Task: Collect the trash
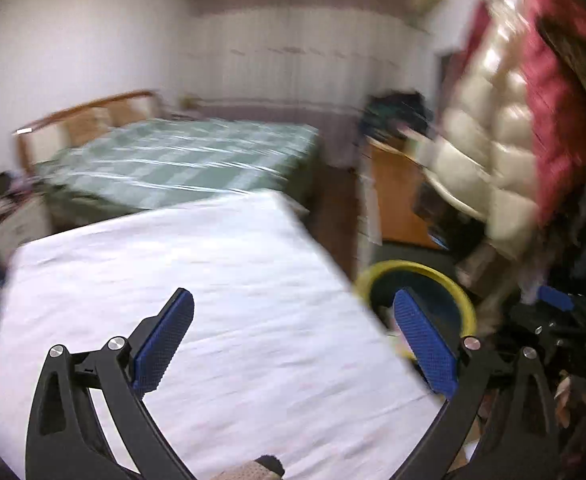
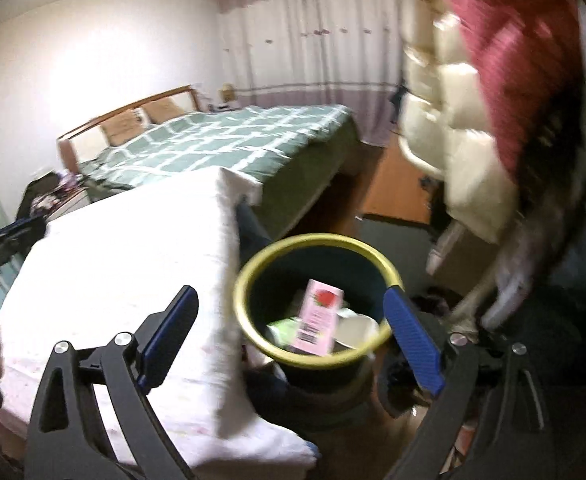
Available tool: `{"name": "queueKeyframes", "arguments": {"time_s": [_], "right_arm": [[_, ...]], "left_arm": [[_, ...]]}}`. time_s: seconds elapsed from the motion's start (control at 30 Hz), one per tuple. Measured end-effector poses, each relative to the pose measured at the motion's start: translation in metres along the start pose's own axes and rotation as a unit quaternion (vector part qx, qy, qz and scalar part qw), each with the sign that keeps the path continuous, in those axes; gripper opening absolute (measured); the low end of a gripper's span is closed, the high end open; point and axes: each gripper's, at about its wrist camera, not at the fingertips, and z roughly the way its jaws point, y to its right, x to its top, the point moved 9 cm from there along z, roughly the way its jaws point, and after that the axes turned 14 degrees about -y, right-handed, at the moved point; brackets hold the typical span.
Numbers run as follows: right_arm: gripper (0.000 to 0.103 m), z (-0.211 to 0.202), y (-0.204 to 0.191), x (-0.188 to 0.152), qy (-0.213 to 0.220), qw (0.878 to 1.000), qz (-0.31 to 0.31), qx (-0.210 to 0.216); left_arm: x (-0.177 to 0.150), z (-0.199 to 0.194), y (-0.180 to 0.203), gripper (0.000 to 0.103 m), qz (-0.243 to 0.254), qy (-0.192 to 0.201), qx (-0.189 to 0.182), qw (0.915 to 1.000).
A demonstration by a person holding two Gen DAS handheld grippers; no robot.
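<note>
Bedroom: white-sheeted table [image 2: 113, 264] near, green checked bed [image 2: 229, 144] far, hanging quilted coats [image 2: 461, 128] right. I see the yellow-rimmed bin [image 2: 249, 276] on the floor right of the table, already holding a pink carton [image 2: 319, 322] and pale scraps. Left gripper [image 1: 293, 340] and right gripper [image 2: 291, 334] both spread wide, nothing between them. No trash visible on the sheet, so I'd judge collection mostly done. Coats crowd the bin's right side.
</note>
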Motion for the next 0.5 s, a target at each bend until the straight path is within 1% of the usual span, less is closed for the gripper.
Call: {"name": "queueKeyframes", "arguments": {"time_s": [0.03,0.1,0.13,0.17,0.23,0.33,0.5], "right_arm": [[0.090,-0.003,-0.009,0.003,0.004,1.000,-0.007,0.006],[0.090,-0.010,-0.028,0.009,0.018,0.999,-0.024,0.014],[0.092,-0.014,-0.035,0.011,0.024,0.999,-0.031,0.013],[0.092,-0.019,-0.043,0.014,0.033,0.999,-0.038,0.009],[0.093,-0.028,-0.054,0.014,0.044,0.998,-0.046,0.007],[0.095,-0.041,-0.064,0.013,0.053,0.997,-0.050,0.003],[0.096,-0.048,-0.068,0.007,0.053,0.997,-0.049,0.003]], "left_arm": [[-0.006,-0.015,-0.021,0.098,-0.017,0.009,0.023,0.9995],[-0.016,-0.038,-0.053,0.098,-0.044,0.013,0.060,0.9971],[-0.022,-0.050,-0.069,0.098,-0.058,0.014,0.077,0.9952],[-0.026,-0.059,-0.080,0.098,-0.069,0.017,0.084,0.9939],[-0.035,-0.079,-0.101,0.098,-0.092,0.027,0.092,0.9912],[-0.047,-0.098,-0.120,0.098,-0.110,0.035,0.097,0.9887],[-0.066,-0.103,-0.128,0.098,-0.114,0.028,0.093,0.9887]]}}
